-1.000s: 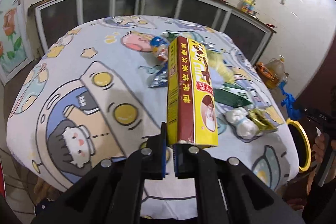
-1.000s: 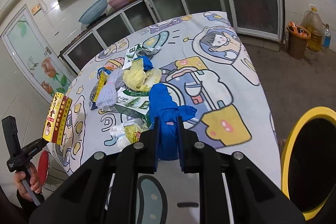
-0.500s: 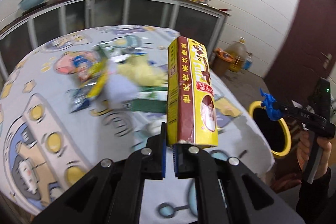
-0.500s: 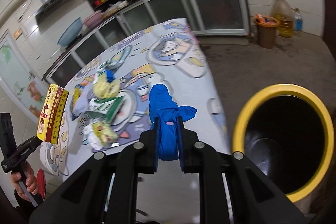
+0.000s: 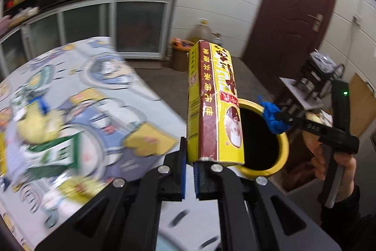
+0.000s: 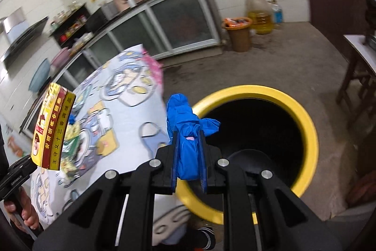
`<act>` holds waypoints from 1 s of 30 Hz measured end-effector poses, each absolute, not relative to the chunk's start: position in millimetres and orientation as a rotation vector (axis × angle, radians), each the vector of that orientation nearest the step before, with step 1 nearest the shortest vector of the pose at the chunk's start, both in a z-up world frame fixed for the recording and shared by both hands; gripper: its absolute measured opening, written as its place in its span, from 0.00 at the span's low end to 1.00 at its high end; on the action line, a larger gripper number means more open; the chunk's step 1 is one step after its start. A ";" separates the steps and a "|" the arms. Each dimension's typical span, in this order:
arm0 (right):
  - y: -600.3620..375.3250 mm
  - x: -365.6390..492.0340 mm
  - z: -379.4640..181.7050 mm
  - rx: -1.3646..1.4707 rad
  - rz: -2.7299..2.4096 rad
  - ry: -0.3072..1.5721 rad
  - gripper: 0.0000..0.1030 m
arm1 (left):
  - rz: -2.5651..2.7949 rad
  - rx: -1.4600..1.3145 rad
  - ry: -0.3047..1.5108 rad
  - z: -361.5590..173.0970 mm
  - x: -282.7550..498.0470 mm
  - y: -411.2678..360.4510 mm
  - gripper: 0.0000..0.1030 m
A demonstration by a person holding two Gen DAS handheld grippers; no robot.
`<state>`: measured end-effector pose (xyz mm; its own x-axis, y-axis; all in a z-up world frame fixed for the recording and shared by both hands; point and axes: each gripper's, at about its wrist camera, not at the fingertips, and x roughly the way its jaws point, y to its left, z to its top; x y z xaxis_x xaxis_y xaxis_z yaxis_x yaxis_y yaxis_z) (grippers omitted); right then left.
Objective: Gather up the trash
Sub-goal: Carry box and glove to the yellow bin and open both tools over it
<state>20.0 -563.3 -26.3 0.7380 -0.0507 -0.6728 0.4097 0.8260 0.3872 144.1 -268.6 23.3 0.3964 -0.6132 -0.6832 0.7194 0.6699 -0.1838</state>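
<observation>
Big round table (image 5: 145, 109) fills the left of the left wrist view, draped in a cartoon-print cloth, its near and left parts blurred. Scattered litter (image 5: 51, 152) sits on it at far left: a green-and-white packet and yellow crumpled pieces, too smeared to name further. Off the table's right edge stands the yellow-rimmed bin (image 6: 305, 124) on the floor, black inside, mouth wide to the camera in the right wrist view. Far back, an orange basket (image 6: 238, 37) and a large oil jug (image 6: 258, 13) rest against the wall near the cabinets.

Now the tools. The left gripper (image 5: 189, 171) has its jaws drawn narrow, pinching the bottom edge of a tall yellow-and-red box (image 5: 211, 109), which stands upright above the fingers, in front of the bin's left rim. The right gripper (image 6: 189, 157) clamps a crumpled blue glove (image 6: 185, 133), jaws pressed to both its sides; the glove pokes up past the fingertips, hanging right over the bin's near-left rim. From the left wrist view, that glove (image 5: 272, 118) shows at the bin's far edge.
</observation>
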 end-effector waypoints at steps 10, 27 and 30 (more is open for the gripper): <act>-597.5 4.7 -59.6 0.607 -0.357 0.733 0.15 | -0.957 0.226 0.850 -11.4 152.1 -361.2 0.04; -621.8 10.8 -85.0 0.670 -0.436 0.784 0.27 | -0.985 0.320 0.973 -58.2 163.5 -443.3 0.06; -626.8 2.3 -82.0 0.694 -0.453 0.756 0.55 | -0.970 0.295 0.961 -51.0 165.6 -441.3 0.48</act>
